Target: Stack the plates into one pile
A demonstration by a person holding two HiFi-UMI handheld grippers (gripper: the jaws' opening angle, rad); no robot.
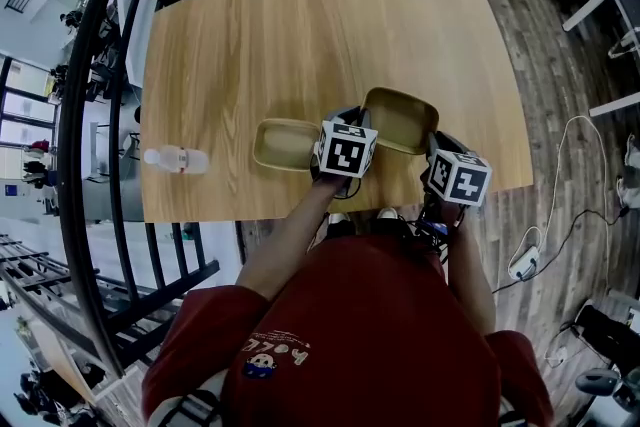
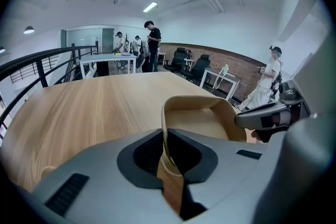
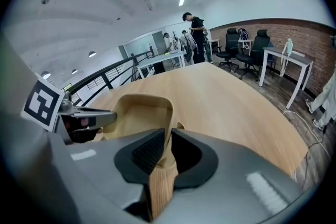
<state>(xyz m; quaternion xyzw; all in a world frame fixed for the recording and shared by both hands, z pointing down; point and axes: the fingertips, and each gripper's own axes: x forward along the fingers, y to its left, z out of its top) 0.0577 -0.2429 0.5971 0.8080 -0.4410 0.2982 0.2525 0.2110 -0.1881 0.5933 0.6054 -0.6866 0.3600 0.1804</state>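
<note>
A tan square plate (image 1: 400, 118) is held between both grippers near the table's front edge. My left gripper (image 1: 364, 129) is shut on its left rim, and in the left gripper view the pads (image 2: 148, 152) pinch that rim with the plate (image 2: 202, 122) ahead. My right gripper (image 1: 430, 149) is shut on the opposite rim; the right gripper view shows the plate (image 3: 137, 115) clamped in the jaws. A second tan plate (image 1: 284, 144) lies flat on the table just left of the held one.
The wooden table (image 1: 300, 35) stretches away beyond the plates. A clear plastic bottle (image 1: 176, 159) lies near its left front corner. A black railing (image 1: 95, 115) runs along the left side. People, desks and chairs (image 2: 152, 52) stand far off.
</note>
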